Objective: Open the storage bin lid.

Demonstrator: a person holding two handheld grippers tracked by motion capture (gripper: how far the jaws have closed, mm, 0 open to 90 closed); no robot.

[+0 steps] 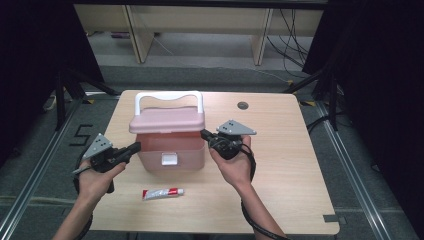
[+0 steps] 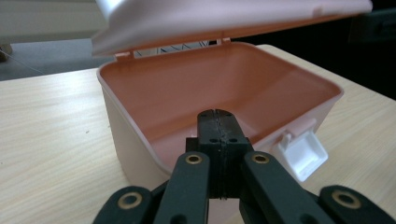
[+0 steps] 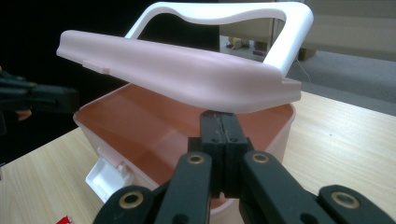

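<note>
- Both claws are clenched with nothing between the jaws: my left gripper (image 2: 217, 122) shows its two black jaws pressed flat together, and my right gripper (image 3: 219, 122) shows the same.
- From above, my left gripper (image 1: 131, 149) points its tips at the left side of the pink box (image 1: 170, 152), just beside the wall near the rim.
- My right gripper (image 1: 205, 134) reaches in from the other side, its tips at the right edge of the lid (image 1: 167, 121), right where lid and box meet.
- Seen along the right gripper, the closed tips sit directly under the lid's (image 3: 177, 74) lower edge; they look to be touching it, though I cannot be certain.
- That lid is raised and tilted, hinged at the far side, leaving a gap through which the box's bare orange-pink inside (image 3: 154, 135) is visible.
- A white handle (image 1: 169, 99) stands up on the lid, arching over its back part.
- On the box's front wall hangs a white latch (image 1: 169, 159), flipped down and free of the lid; the left gripper view has it (image 2: 302, 156) to the right of my jaws.
- Box and lid stand near the middle of the wooden table (image 1: 290, 165), a little toward the left.
- Near the table's front edge, well apart from the box, lies a small tube (image 1: 163, 193) with a red and white label, on its side.
- My left hand (image 1: 95, 177) and right hand (image 1: 234, 165) wrap the gripper bodies, each topped by a grey three-cornered plate.
- In the right gripper view, my other gripper (image 3: 37, 98) shows as a dark shape at the far left.
</note>
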